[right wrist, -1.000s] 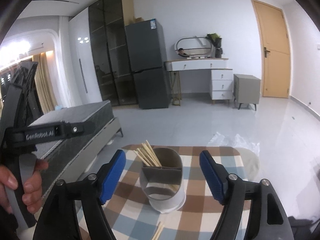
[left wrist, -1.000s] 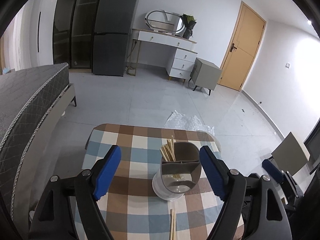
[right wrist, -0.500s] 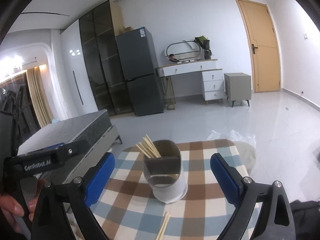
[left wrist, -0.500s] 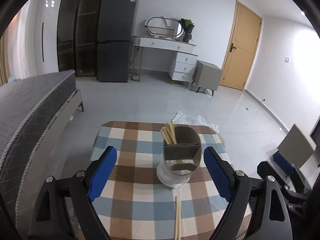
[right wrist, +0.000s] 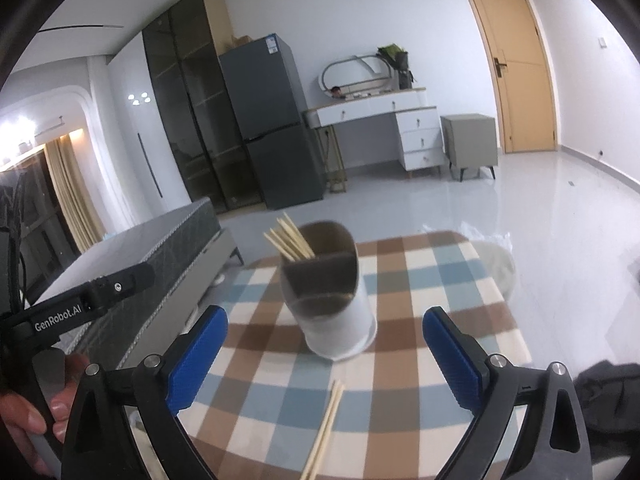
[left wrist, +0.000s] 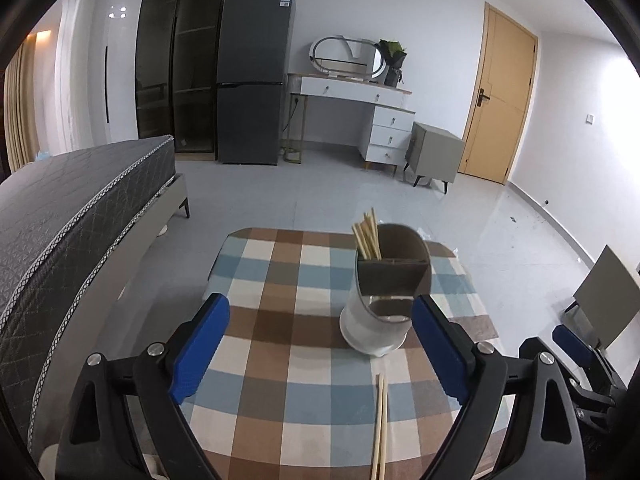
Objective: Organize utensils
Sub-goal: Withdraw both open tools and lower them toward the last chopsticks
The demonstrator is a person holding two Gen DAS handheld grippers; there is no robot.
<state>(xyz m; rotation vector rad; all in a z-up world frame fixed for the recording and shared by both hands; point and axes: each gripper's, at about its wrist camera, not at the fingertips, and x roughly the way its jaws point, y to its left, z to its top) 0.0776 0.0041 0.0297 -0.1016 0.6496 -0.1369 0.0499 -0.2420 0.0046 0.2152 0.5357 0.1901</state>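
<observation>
A small desk [left wrist: 280, 364] with rounded corners stands in a bedroom, covered by a checked cloth in brown, blue and cream. On it sits a round utensil holder [left wrist: 386, 300], white outside and grey-brown inside, split into compartments by a divider. A bunch of chopsticks [left wrist: 367, 236] stands upright in its far-left compartment, leaning slightly left. A loose pair of chopsticks [left wrist: 380, 420] lies flat on the cloth nearer the cameras, just short of the holder and apart from it.

The left tool [left wrist: 320, 354] hovers over the near part of the desk, its blue-padded jaws spread wide with nothing between them; the right pad lines up with the holder's near edge in that view, though contact cannot be told. The right tool [right wrist: 322, 364] is likewise wide and empty, framing the holder and the loose pair.

To the left lies a bed [left wrist: 68, 216] with a dark quilted mattress. Across the pale tiled floor [left wrist: 320, 196] stand a dark fridge [left wrist: 252, 80], a glass-fronted cabinet [left wrist: 180, 60], a white dresser [left wrist: 360, 96] with an oval mirror, a grey nightstand [left wrist: 434, 156] and a wooden door [left wrist: 500, 96].
</observation>
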